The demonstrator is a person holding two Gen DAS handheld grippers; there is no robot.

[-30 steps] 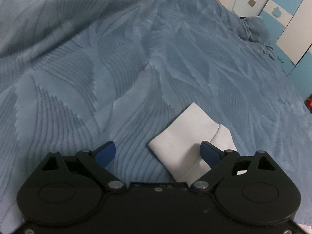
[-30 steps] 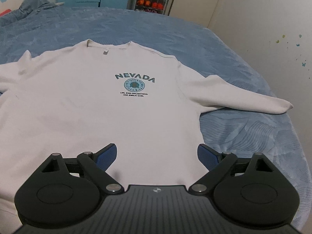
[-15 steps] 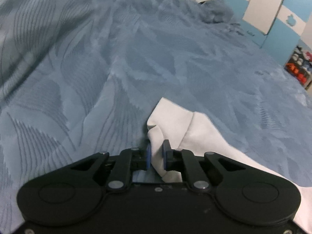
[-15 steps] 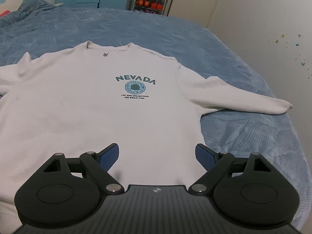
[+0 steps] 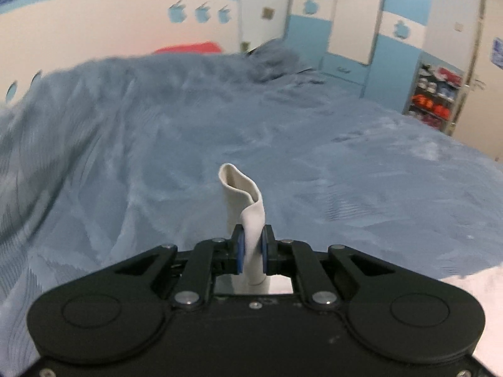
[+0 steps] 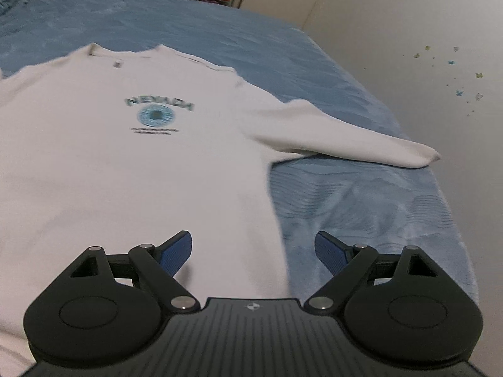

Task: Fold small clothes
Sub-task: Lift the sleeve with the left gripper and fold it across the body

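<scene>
A white long-sleeved sweatshirt [image 6: 132, 169] with a blue NEVADA print lies flat, front up, on the blue bedspread [image 6: 361, 213]. Its right sleeve [image 6: 345, 138] stretches out toward the bed's right edge. My right gripper [image 6: 253, 251] hovers open over the shirt's lower right hem, one finger above white cloth and the other above the bedspread. In the left wrist view my left gripper [image 5: 251, 245] is shut on the cuff of the other sleeve [image 5: 243, 194], which stands up between the blue pads, lifted off the bed. The white body [image 5: 481, 289] shows at the lower right.
The bedspread [image 5: 188, 144] fills most of the left wrist view, bunched at its far end. Behind it stand a white and blue headboard wall [image 5: 110, 25], wardrobes [image 5: 371, 31] and a shelf of shoes [image 5: 437, 94]. A wall [image 6: 424, 47] runs close along the bed's right edge.
My left gripper closed on the sleeve cuff, then lifted it and tilted upward, so the room's far side came into view. My right gripper drifted right and lower toward the hem, still open.
</scene>
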